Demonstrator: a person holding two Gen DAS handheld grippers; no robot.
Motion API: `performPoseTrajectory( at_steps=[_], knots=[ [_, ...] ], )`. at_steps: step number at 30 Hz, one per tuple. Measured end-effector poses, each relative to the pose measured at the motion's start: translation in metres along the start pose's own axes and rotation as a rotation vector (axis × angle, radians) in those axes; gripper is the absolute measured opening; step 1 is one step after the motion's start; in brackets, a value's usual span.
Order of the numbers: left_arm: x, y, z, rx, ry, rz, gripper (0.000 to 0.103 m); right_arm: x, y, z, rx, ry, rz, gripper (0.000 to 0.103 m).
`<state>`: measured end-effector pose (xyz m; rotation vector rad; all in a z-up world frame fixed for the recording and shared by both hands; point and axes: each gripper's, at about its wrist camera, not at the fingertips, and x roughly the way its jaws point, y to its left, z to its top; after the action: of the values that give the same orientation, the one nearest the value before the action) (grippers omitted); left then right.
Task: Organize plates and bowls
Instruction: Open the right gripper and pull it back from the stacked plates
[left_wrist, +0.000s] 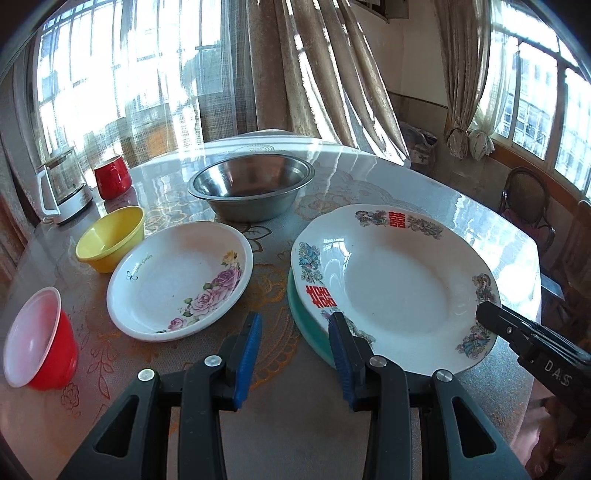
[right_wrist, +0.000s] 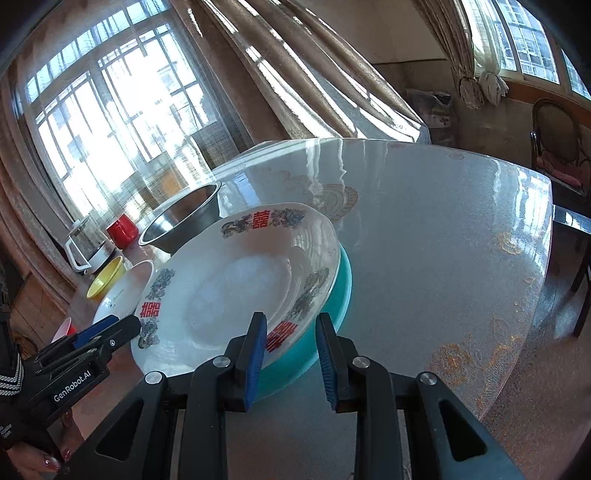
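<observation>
On the glass-topped table (right_wrist: 443, 229) the white plate (right_wrist: 236, 280) is seen stacked on a teal plate (right_wrist: 338, 295) — glazed, slippery, breakable — best taken at its rim; both the left gripper (left_wrist: 295, 332) and the right gripper (right_wrist: 291, 332) are held part-open, empty.

Three plates (left_wrist: 399, 284), four bowls (left_wrist: 251, 184), one red mug (left_wrist: 112, 181) and one kettle (left_wrist: 64, 192).

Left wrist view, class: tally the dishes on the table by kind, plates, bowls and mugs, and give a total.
Plates: 3, the rose plate, the red-character plate, and the teal plate beneath it.
Bowls: 3, the steel bowl, the yellow bowl, and the red bowl.
Mugs: 1, the red mug.
Total: 7
</observation>
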<state>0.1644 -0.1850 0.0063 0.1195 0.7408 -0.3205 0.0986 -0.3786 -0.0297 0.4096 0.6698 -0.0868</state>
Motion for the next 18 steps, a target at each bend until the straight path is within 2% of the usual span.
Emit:
performPoseTrajectory(
  at_steps=[5, 8, 10, 12, 18],
  knots=[
    [-0.014, 0.020, -0.013, -0.056, 0.023, 0.011, 0.040, -0.014, 0.007, -0.008, -0.003, -0.028, -0.039, 0.029],
    [-0.022, 0.033, -0.023, -0.084, 0.027, 0.027, 0.047, -0.024, 0.015, -0.014, -0.008, -0.049, -0.050, 0.029],
    [-0.026, 0.041, -0.030, -0.094, 0.029, 0.049, 0.052, -0.030, 0.022, -0.018, -0.013, -0.061, -0.041, 0.029],
    [-0.028, 0.049, -0.036, -0.103, 0.029, 0.065, 0.052, -0.034, 0.032, -0.023, -0.029, -0.059, -0.023, 0.029],
    [-0.029, 0.075, -0.051, -0.163, 0.059, 0.098, 0.056, -0.028, 0.069, -0.041, -0.108, -0.007, 0.042, 0.029]
  ],
)
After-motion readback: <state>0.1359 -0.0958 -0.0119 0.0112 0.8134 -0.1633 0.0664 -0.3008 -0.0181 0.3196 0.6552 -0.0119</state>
